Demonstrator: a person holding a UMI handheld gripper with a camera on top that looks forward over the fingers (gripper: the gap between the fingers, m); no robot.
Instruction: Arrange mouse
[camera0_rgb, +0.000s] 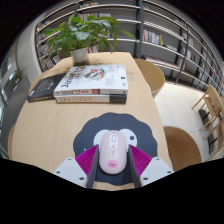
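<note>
A white computer mouse (113, 150) with a pink mark near its rear lies lengthwise on a dark round mouse pad (113, 124) at the near end of a light wooden table (50, 125). My gripper (113, 160) is over the mouse pad with the mouse between its fingers. Both pink pads (88, 160) touch the mouse's sides, with no gap visible on either side. The mouse's underside appears to rest on the mouse pad.
Beyond the mouse pad lie a thick book (92, 82) and a dark notebook (42, 88). A potted green plant (82, 35) stands at the table's far end. Chairs (150, 75) stand to the right, and bookshelves (150, 30) line the back.
</note>
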